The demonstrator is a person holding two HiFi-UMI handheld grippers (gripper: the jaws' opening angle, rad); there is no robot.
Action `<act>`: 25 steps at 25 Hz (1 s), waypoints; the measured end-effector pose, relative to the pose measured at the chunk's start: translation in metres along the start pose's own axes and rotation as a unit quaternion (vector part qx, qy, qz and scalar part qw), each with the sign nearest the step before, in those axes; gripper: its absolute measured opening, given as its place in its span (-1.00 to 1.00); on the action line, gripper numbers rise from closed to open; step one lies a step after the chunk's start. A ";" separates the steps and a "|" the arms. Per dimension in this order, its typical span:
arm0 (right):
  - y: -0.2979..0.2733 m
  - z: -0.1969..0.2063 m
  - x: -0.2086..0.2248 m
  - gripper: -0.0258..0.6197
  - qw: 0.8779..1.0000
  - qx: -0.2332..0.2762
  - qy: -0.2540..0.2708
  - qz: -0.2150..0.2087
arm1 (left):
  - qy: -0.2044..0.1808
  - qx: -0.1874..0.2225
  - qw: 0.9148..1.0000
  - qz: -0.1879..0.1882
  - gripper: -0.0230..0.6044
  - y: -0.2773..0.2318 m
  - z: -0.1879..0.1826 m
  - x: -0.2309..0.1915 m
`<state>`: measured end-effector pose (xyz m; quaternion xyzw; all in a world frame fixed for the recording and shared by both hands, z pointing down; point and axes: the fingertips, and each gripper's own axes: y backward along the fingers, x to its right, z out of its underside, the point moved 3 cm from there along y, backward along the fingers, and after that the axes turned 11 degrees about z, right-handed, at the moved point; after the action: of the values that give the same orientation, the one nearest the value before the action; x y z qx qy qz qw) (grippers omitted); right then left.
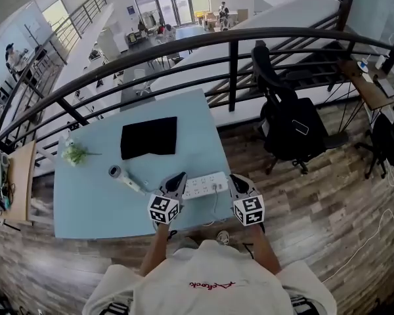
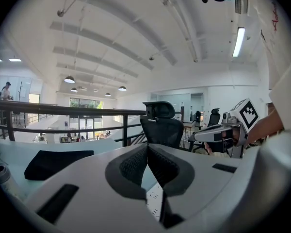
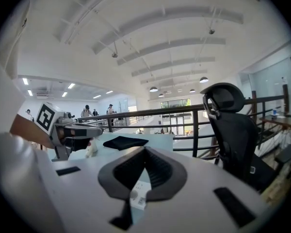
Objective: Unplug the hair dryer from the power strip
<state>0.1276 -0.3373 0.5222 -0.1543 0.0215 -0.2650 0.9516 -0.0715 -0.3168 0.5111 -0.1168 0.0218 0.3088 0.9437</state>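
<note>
We find the left gripper (image 1: 179, 176) and right gripper (image 1: 235, 178), jaws together and empty, flanking the power strip (image 1: 205, 185): approach step. Next, we judge: open jaws, steady it, disconnect the hair dryer (image 1: 123, 175).

on the table (image 1: 92, 209), the power strip (image 1: 205, 185) lies right of the hair dryer (image 1: 125, 177), with the cloth (image 1: 149, 136) behind both.

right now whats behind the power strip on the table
A folded black cloth lies behind the power strip on the blue table. The left tongs cover the strip's left end.
</note>
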 end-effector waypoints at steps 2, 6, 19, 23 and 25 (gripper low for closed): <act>-0.003 0.003 0.000 -0.87 1.000 -0.004 -0.002 0.001 | -0.001 -0.001 1.000 0.002 -0.90 -0.003 0.001 -0.002; -0.009 0.003 -0.004 -0.87 1.000 -0.007 -0.003 0.009 | 0.003 -0.003 1.000 0.014 -0.90 -0.006 0.004 -0.010; -0.047 0.011 -0.037 -0.87 0.998 -0.033 -0.008 0.054 | 0.022 -0.002 0.996 0.081 -0.90 -0.008 0.017 -0.058; -0.057 0.023 -0.042 -0.87 0.997 -0.048 -0.010 0.064 | 0.029 -0.015 0.995 0.097 -0.90 -0.017 0.029 -0.072; -0.055 0.034 -0.043 -0.87 0.996 -0.061 -0.015 0.070 | 0.033 -0.028 0.993 0.106 -0.90 -0.019 0.041 -0.073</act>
<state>0.0674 -0.3507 0.5701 -0.2138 0.0342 -0.1934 0.9570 -0.1203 -0.3642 0.5634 -0.1500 0.0567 0.4034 0.9008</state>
